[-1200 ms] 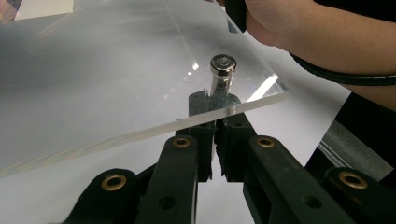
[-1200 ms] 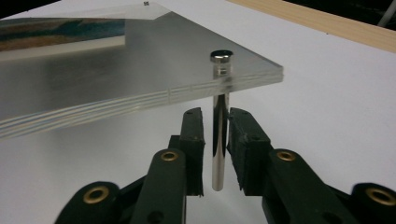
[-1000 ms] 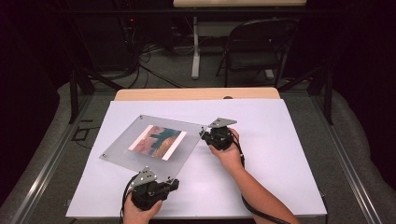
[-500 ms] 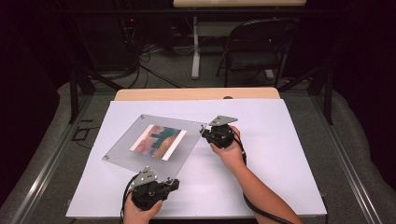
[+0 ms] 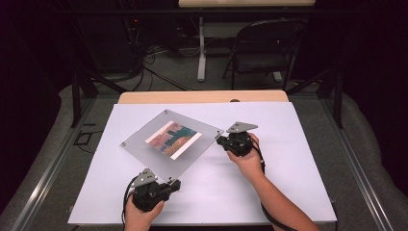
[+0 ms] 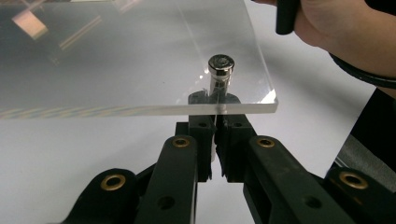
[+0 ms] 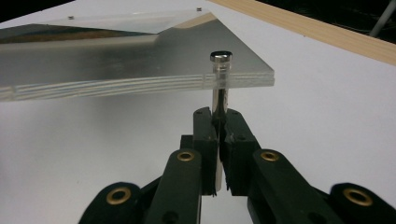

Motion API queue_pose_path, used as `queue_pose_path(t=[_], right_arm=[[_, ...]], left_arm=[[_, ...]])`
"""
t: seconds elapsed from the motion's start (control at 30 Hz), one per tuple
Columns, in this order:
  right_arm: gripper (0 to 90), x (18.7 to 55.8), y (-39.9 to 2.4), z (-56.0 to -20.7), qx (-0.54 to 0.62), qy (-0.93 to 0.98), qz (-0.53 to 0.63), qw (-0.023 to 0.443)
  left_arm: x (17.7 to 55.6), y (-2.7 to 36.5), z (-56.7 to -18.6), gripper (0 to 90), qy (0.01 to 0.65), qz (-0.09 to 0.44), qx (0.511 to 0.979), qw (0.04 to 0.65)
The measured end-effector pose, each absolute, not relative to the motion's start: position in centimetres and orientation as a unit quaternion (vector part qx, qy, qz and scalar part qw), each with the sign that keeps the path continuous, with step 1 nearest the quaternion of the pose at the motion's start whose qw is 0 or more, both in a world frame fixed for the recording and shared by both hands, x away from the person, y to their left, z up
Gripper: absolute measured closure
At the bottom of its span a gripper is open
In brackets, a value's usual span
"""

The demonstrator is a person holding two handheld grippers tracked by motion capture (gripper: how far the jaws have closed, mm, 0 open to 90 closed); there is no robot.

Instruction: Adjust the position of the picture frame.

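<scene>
On the white table cover (image 5: pixel 288 144), item: clear acrylic picture frame (image 5: pixel 171 144), a flat four-cornered panel of layered transparent sheets with polished edges, enclosing a striped colour print (image 5: pixel 173 139); round metal standoff posts at the corners. It lies left of centre, turned diamond-wise, raised off the surface at the gripped corners. Left gripper (image 6: pixel 215 121): black jaws closed on the shiny cylindrical post (image 6: pixel 220 74) at the near corner. Right gripper (image 7: pixel 218 122): jaws pinched tight around the post (image 7: pixel 219 79) beneath the right-hand corner. Pale wooden table edge (image 5: pixel 202 96) beyond the cover.
</scene>
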State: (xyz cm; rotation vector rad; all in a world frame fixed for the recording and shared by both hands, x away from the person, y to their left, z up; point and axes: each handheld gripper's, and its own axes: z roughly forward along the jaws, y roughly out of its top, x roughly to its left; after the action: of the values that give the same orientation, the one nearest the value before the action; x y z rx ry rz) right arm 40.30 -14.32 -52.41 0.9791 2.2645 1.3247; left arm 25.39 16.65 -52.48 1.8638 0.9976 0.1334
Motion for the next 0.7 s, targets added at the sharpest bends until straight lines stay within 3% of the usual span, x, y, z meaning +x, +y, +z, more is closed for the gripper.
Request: queue_pose_path(t=[0.7], right_arm=[[85.6, 35.3, -19.6, -51.7, 0.376, 0.783, 0.472, 0.150]], left_arm=[[28.3, 16.6, -52.2, 85.4, 0.415, 0.056, 0.767, 0.486]])
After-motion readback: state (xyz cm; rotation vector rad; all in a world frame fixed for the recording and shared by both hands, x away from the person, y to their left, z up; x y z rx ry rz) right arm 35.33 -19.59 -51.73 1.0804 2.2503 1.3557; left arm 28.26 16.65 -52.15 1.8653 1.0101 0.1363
